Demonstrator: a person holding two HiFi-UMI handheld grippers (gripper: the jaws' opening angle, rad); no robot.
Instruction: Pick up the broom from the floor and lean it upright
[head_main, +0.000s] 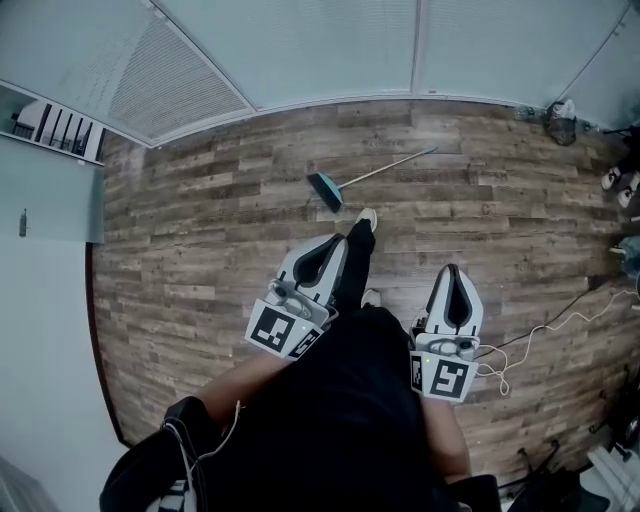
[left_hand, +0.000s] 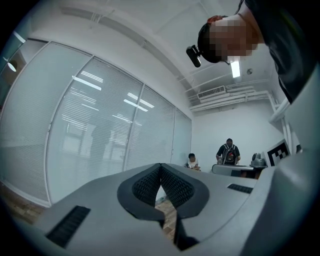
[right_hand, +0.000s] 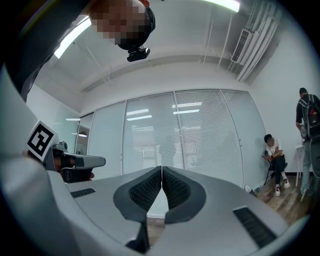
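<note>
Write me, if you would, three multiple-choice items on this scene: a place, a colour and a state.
1. Where is the broom? A flat on the wood floor; B leaning on a wall; C held upright.
2. What colour is the broom's head? A red; B teal; C yellow.
3. The left gripper and right gripper are: A wide open; B shut on the handle; C shut, empty.
Answers: 1 A, it lies flat in the head view; 2 B, its head looks teal; 3 C, their jaws meet with nothing between.
</note>
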